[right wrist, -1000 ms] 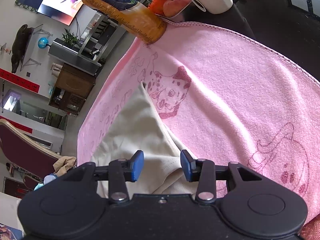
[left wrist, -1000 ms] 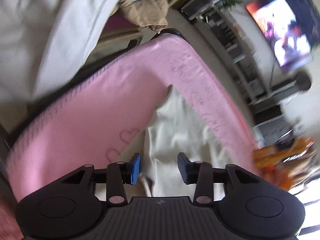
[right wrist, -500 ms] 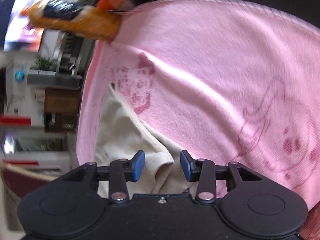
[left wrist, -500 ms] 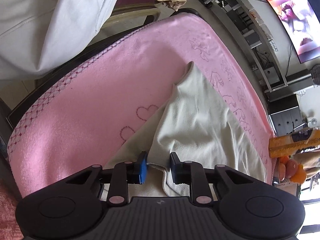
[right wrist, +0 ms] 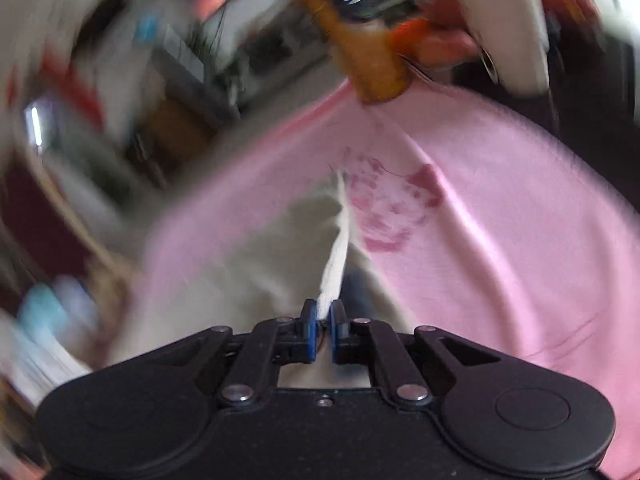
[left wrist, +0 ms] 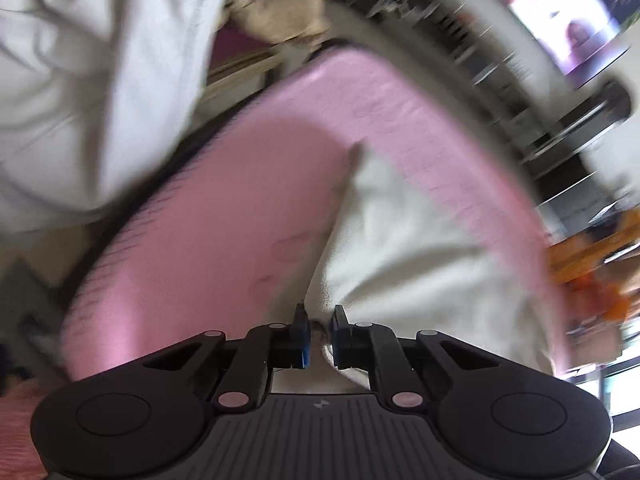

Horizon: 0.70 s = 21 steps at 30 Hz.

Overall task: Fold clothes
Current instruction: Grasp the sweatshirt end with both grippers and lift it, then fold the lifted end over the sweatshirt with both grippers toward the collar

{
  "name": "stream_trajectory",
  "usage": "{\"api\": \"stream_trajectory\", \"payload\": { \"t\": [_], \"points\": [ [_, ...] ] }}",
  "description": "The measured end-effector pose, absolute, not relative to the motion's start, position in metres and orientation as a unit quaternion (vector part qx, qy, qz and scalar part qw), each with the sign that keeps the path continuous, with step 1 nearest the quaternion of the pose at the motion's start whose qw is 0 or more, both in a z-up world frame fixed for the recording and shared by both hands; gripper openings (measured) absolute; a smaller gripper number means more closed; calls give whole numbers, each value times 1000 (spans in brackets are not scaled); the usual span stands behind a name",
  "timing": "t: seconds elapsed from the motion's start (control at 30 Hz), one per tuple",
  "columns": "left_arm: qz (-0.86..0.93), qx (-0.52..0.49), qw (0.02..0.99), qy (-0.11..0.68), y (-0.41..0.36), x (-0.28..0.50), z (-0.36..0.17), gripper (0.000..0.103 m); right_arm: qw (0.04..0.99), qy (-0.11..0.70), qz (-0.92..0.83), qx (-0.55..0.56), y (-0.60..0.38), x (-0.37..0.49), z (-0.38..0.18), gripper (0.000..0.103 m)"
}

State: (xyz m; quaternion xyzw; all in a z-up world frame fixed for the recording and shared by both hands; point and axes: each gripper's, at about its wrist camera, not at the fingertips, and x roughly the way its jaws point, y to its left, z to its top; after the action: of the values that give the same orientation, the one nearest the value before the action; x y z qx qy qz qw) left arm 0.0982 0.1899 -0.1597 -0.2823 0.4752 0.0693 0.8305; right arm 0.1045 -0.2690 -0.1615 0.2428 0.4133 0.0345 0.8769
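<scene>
A: While the pink blanket is covering the whole work surface, where is the cream garment lying?

B: It is lying on the blanket's near half, running to a point at its far end. Both views are blurring, so finer detail is hard to tell.

A: What are the tools doing?

B: The left gripper is pinching the garment's near edge, its jaws nearly together on the cloth. The right gripper is pressing together on a narrow cream strip that is pulling taut toward the far side.

A: How far along is the folding?

B: I'd judge it early: both corners are gripped, but no tidy fold is showing yet.

A: And the room?

B: A lit screen is glowing at far right; an orange packet is sitting at the blanket's far edge.
</scene>
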Motion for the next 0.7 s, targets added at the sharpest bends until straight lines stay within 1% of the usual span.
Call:
{"api": "stream_trajectory", "payload": {
  "t": [0.07,0.1,0.13,0.17,0.23,0.27,0.33,0.37,0.43,0.5,0.57,0.6,0.67,0.7],
  "points": [
    [76,-252,827,497,183,101,-167,12,859,470,20,203,-266,110,-179,6],
    [76,-234,833,495,178,101,-165,12,845,487,17,221,-271,112,-186,7],
    [76,-220,838,494,174,102,-164,12,830,503,14,240,-275,114,-193,12],
    [77,-217,839,493,173,102,-163,13,816,504,15,282,-285,115,-196,16],
    [79,-223,836,495,176,104,-165,14,783,503,17,366,-304,116,-202,53],
    [79,-229,834,495,179,104,-166,14,767,494,22,409,-312,115,-206,56],
    [79,-239,831,495,182,104,-167,16,740,482,18,469,-324,113,-214,56],
    [79,-243,830,495,183,103,-166,16,735,479,6,480,-327,112,-217,56],
    [80,-251,828,495,184,102,-166,16,730,472,-13,494,-330,111,-221,44],
    [81,-249,828,496,181,103,-166,16,730,464,-28,501,-330,111,-223,39],
    [81,-242,830,496,178,104,-165,16,737,461,-32,493,-325,115,-222,31],
    [81,-238,831,496,176,105,-165,16,745,463,-30,479,-318,118,-221,25],
    [79,-231,833,496,175,105,-166,16,764,477,-28,434,-304,124,-218,18],
    [79,-228,834,496,174,105,-166,16,774,488,-28,403,-295,127,-216,7]
  ]
}}
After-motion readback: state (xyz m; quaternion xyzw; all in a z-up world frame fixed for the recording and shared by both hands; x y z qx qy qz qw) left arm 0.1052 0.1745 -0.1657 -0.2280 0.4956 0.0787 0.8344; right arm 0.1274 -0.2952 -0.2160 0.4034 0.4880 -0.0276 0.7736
